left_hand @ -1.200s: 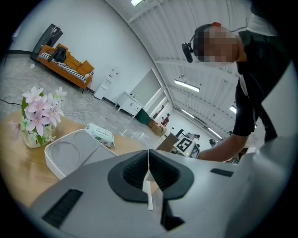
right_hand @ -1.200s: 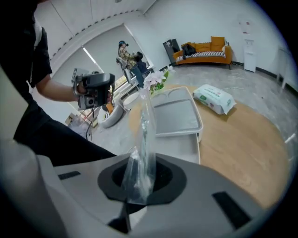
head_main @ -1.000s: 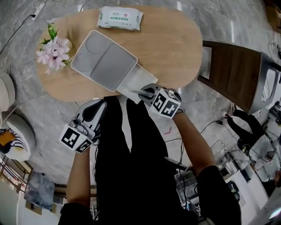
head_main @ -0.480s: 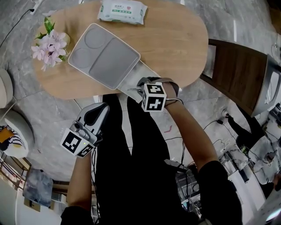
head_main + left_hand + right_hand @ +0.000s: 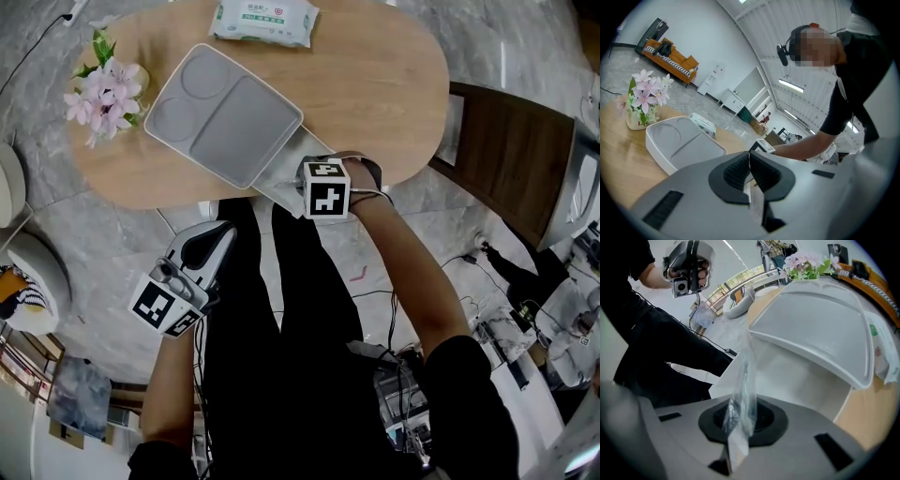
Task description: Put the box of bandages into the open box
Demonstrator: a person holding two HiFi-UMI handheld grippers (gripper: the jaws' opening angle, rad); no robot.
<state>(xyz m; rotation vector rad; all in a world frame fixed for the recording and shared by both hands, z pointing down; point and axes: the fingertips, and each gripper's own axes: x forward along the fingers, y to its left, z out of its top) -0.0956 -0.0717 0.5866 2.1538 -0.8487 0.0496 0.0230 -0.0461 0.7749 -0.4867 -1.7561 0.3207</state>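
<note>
A white open box (image 5: 278, 174) sits at the near edge of the oval wooden table, with its moulded lid (image 5: 225, 112) raised over it. My right gripper (image 5: 305, 176) hovers at the box's mouth, its marker cube facing up. In the right gripper view the box's inside (image 5: 797, 376) lies under the lid (image 5: 820, 333), and the right gripper (image 5: 740, 416) is shut on a crumpled clear plastic wrapper (image 5: 743, 385). My left gripper (image 5: 223, 228) hangs low beside the person's body, off the table; its pads (image 5: 740, 168) meet. I see no bandage box clearly.
A green-and-white wipes pack (image 5: 265, 21) lies at the table's far edge. A small vase of pink flowers (image 5: 103, 89) stands at the far left. A dark wooden chair (image 5: 511, 159) is to the right. Cables trail on the marble floor.
The right gripper has turned and shifted a little toward the box, so its marker cube now faces up. The left gripper has hardly moved.
</note>
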